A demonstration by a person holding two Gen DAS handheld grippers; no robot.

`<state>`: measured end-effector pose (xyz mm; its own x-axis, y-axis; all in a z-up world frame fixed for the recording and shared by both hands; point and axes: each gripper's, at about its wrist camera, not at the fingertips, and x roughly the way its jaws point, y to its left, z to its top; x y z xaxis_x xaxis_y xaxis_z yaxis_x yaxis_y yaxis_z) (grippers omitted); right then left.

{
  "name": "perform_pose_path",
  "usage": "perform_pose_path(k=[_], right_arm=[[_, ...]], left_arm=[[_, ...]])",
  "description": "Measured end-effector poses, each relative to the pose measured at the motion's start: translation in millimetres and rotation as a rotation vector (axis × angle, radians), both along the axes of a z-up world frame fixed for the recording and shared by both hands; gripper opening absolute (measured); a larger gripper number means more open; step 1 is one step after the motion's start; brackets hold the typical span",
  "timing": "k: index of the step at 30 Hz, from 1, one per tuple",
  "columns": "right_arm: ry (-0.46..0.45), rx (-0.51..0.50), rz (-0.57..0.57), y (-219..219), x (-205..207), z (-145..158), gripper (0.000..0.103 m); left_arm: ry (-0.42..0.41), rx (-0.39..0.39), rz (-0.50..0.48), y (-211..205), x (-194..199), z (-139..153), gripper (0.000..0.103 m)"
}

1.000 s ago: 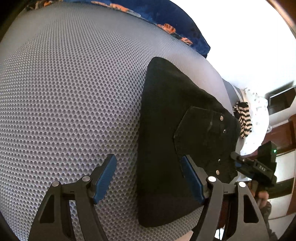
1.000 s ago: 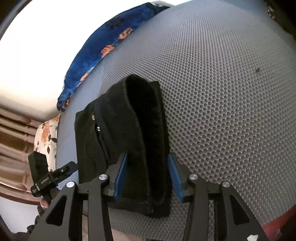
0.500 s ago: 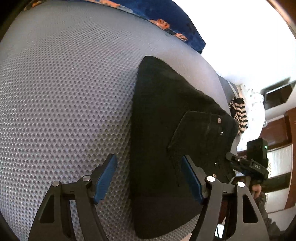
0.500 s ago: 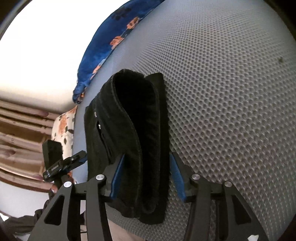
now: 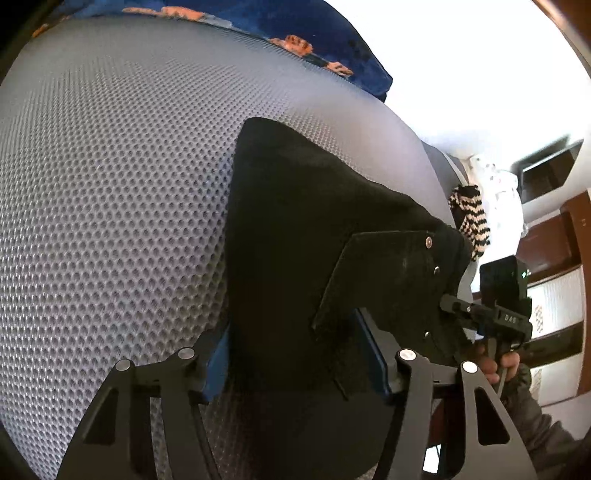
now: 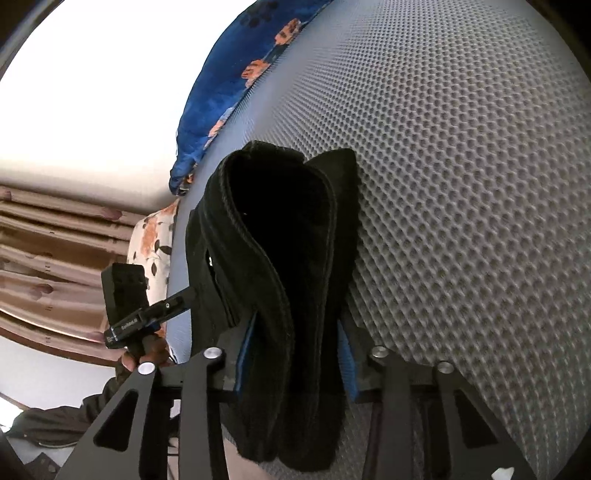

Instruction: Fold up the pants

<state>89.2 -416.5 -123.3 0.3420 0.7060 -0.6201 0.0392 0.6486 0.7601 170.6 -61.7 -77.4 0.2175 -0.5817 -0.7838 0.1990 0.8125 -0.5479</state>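
Observation:
The black pants (image 5: pixel 295 236) lie folded into a thick bundle near the edge of a grey honeycomb-mesh mattress (image 5: pixel 110 184). A back pocket with metal rivets (image 5: pixel 391 273) faces up. My left gripper (image 5: pixel 295 350) has its blue pads on both sides of the bundle's near end, shut on it. In the right wrist view the pants (image 6: pixel 280 236) show as stacked layers with a rounded fold on top. My right gripper (image 6: pixel 295 354) is shut on the near end of those layers. Each gripper shows in the other's view, the right one (image 5: pixel 495 314) and the left one (image 6: pixel 147 314).
A blue floral cushion (image 5: pixel 314 33) lies at the far edge of the mattress, also in the right wrist view (image 6: pixel 240 81). A black-and-white striped cloth (image 5: pixel 471 221) hangs past the right edge. Curtains (image 6: pixel 55 258) and wooden furniture (image 5: pixel 554 240) stand beyond.
Both grippers slid forward over the near end of the pants and their jaws narrowed onto the cloth. The bundle's near end has lifted a little.

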Motion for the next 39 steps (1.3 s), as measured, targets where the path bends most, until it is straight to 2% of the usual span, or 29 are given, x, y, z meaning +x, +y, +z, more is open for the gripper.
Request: perform_pose_path(k=[8, 14, 19, 24, 30, 31, 39], right_arm=[[-0.037, 0.015, -0.054, 4.4, 7.0, 0.5, 0.034], [-0.040, -0.024, -0.088, 13.4, 7.2, 5.7, 0.030], [-0.038, -0.080, -0.107, 26.5, 6.9, 15.6, 0.029], [-0.029, -0.122, -0.116, 42.1, 12.6, 22.7, 0.027], [-0.035, -0.124, -0.136, 53.2, 11.6, 34.7, 0.024], [-0.033, -0.124, -0.141, 55.5, 10.9, 36.1, 0.023], [-0.045, -0.134, -0.119, 89.0, 3.7, 48.6, 0.022]], left_arm=[[-0.089, 0.134, -0.006, -51.6, -0.4, 2.2, 0.060], [-0.126, 0.206, 0.002, -71.1, -3.2, -0.3, 0.050], [-0.130, 0.249, -0.002, -71.7, -3.2, 1.5, 0.041], [-0.160, 0.310, -0.013, -86.2, -2.8, 7.3, 0.027], [-0.156, 0.287, 0.004, -54.9, -6.7, 11.0, 0.017], [-0.156, 0.282, 0.007, -42.1, -8.4, 12.2, 0.016], [-0.181, 0.284, 0.019, -20.3, -23.9, 25.5, 0.014]])
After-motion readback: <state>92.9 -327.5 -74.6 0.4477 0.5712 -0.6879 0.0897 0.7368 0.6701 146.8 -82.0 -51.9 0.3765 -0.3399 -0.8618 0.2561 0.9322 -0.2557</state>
